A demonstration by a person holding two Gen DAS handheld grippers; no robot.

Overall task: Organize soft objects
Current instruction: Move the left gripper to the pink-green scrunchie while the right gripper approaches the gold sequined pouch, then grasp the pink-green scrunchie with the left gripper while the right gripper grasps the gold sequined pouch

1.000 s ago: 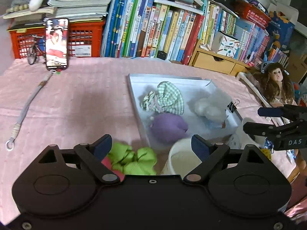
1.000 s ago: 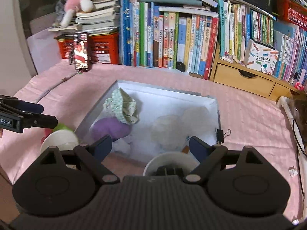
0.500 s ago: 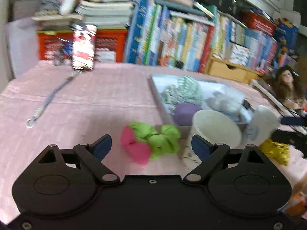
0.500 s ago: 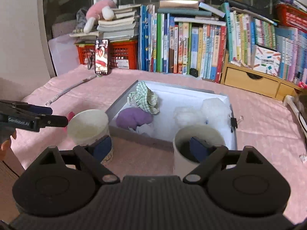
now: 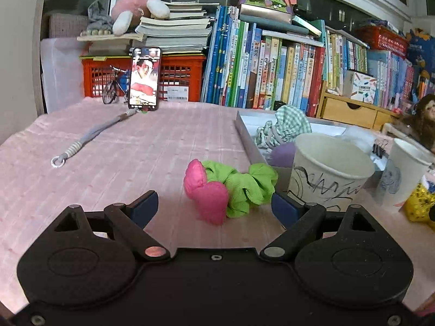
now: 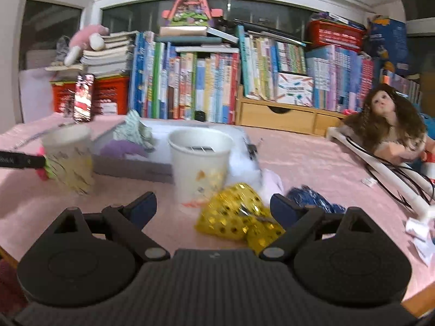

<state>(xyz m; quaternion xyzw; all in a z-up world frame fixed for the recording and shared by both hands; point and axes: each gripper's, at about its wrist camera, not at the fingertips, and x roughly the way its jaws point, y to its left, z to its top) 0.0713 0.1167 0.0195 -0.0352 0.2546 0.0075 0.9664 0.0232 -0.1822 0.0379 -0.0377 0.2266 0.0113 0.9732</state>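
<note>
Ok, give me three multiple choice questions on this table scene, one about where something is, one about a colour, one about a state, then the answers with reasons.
1. Where does the green and pink scrunchie lie?
A. in the grey tray
B. on the pink tablecloth, left of the scribbled paper cup
C. inside a cup

2. What colour is the spotted soft item in front of the right gripper?
A. gold
B. purple
C. white

3. How is the left gripper?
A. shut on the scrunchie
B. shut, empty
C. open, holding nothing

Answers: B, it rests on the tablecloth beside the cup, outside the tray; A, shiny gold with spots; C, its fingers stand apart, clear of the scrunchie.
</note>
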